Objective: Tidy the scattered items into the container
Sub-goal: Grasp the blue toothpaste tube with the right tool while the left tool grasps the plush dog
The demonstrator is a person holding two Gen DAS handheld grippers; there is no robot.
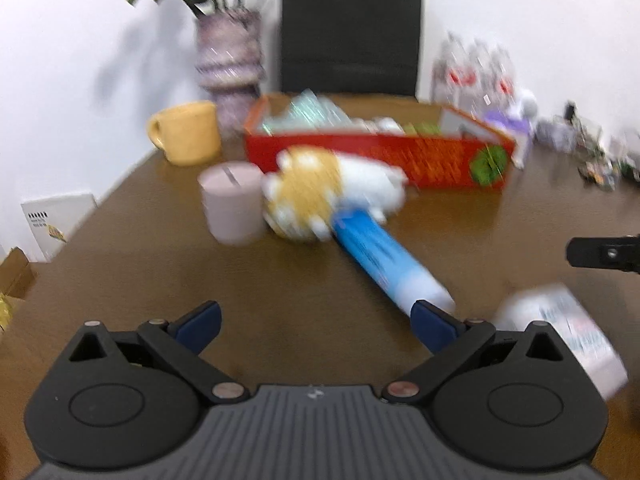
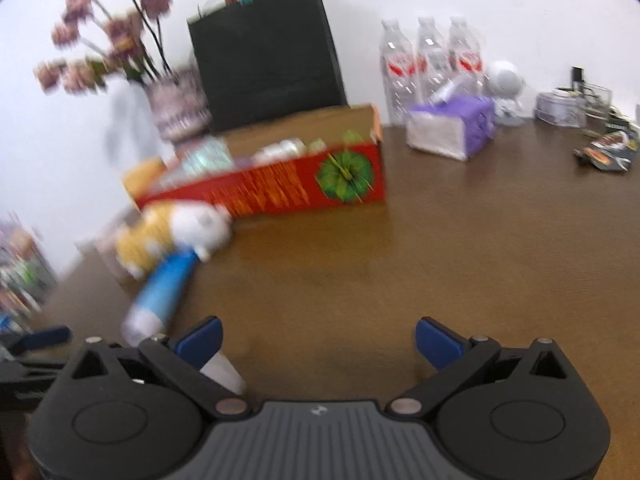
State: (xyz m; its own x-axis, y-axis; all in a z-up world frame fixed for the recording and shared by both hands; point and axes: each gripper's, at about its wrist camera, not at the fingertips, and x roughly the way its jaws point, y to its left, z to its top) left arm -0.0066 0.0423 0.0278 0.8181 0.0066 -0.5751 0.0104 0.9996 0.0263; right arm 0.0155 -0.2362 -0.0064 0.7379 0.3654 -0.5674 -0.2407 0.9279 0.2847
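Observation:
A red cardboard box lies open at the back of the brown table, with several items inside. In front of it lies a white and yellow plush toy, and a blue and white tube lies against the toy. A white packet rests at the right in the left wrist view. My left gripper is open above the table, its right finger beside the tube's near end. My right gripper is open over bare table, with a white object under its left finger.
A pink cylinder and a yellow mug stand left of the box. A flower vase, a black bag, water bottles, a purple tissue pack and small clutter line the back.

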